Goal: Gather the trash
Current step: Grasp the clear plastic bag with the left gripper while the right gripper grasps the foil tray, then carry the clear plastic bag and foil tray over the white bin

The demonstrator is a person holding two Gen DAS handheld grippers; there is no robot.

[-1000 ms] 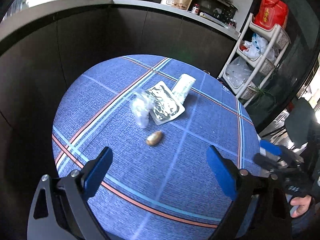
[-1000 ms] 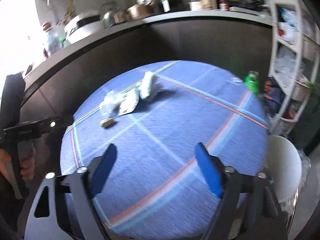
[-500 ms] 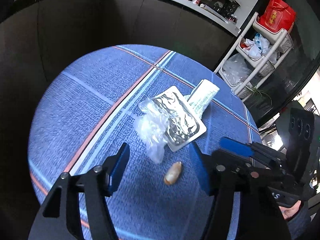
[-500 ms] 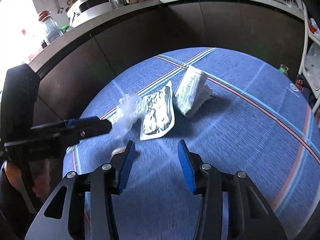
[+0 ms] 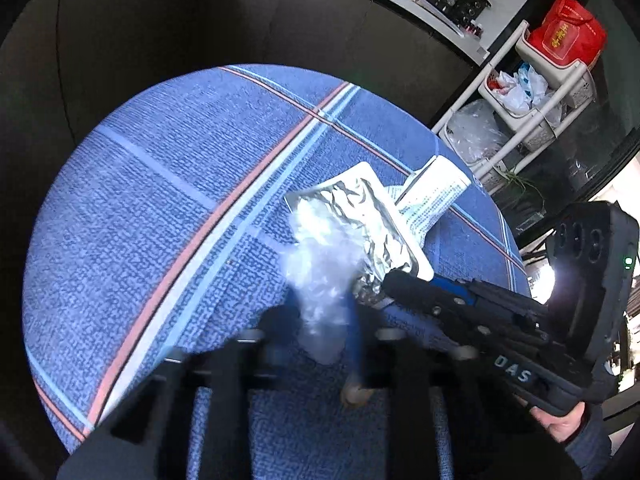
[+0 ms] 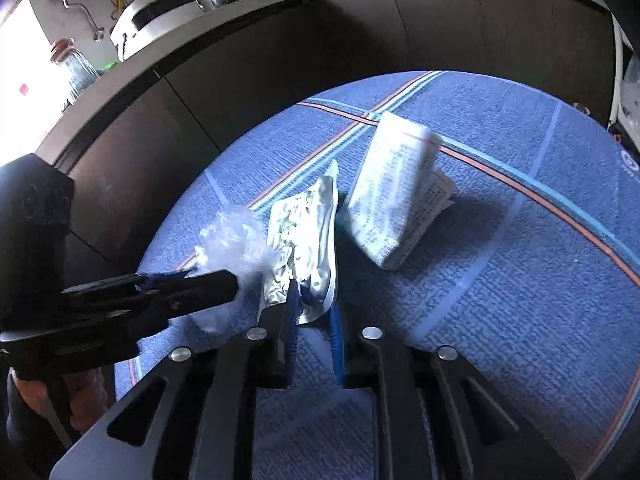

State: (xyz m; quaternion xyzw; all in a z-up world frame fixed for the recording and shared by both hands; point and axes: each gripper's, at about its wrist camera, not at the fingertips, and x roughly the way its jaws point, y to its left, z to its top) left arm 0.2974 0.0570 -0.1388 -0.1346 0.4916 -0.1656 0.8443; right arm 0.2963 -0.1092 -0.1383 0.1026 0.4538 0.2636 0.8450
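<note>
On the round blue plaid table [image 5: 160, 208] lie a crumpled clear plastic wrapper [image 5: 320, 276], a silver foil pouch [image 5: 372, 216], a white printed paper packet [image 5: 434, 196] and a small brown nut-like scrap [image 5: 354, 394]. My left gripper [image 5: 322, 328], blurred, has its fingers closed in on the wrapper's near end. My right gripper [image 6: 314, 320] has its blue pads [image 6: 292, 300] nearly together on the near edge of the foil pouch [image 6: 304, 232]. The wrapper [image 6: 236, 240] and packet [image 6: 396, 192] also show in the right wrist view.
A dark curved counter wall [image 6: 320, 40] rings the table's far side, with kitchen appliances [image 6: 156, 12] on top. A white shelf rack [image 5: 532, 92] with bags and a red bag [image 5: 568, 36] stands at the right. The table edge drops off to dark floor.
Both grippers moved forward and down onto the trash and narrowed from wide open. The left has closed on the plastic wrapper, the right on the foil pouch's edge.
</note>
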